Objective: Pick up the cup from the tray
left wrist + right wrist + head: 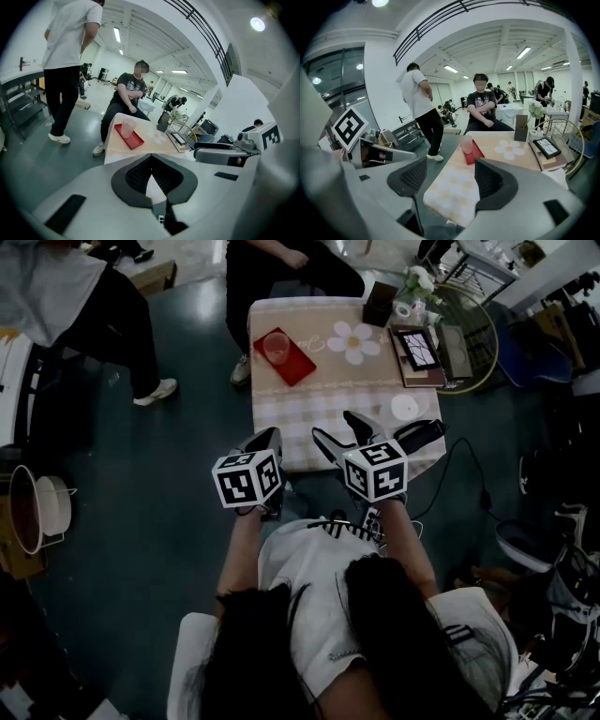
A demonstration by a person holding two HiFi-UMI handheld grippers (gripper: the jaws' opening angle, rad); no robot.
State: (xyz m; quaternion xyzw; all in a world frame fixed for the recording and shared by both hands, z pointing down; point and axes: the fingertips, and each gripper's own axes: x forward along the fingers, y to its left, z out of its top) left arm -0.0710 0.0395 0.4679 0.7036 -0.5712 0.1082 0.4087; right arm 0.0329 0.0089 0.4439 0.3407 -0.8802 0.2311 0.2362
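dark floor [141, 521] surrounds a small checked tabletop [309, 409], with a seated person [281, 268] at its far edge. the red tray [298, 367] lies by the tabletop's far left corner, and the pinkish cup [276, 347] stands upright on the tray's far end. both grippers hang at the near edge, well short of the tray. the left gripper [267, 437] has its jaws closed together on nothing. the right gripper [336, 426] has its jaws spread wide, with only cloth showing between them. the cup lies almost straight ahead of the left gripper and ahead-left of the right, so the left looks slightly nearer, though the right is the one ready to take it. bare cloth from near edge to tray leaves open room; a flower mat [354, 341] lies just right of the tray.
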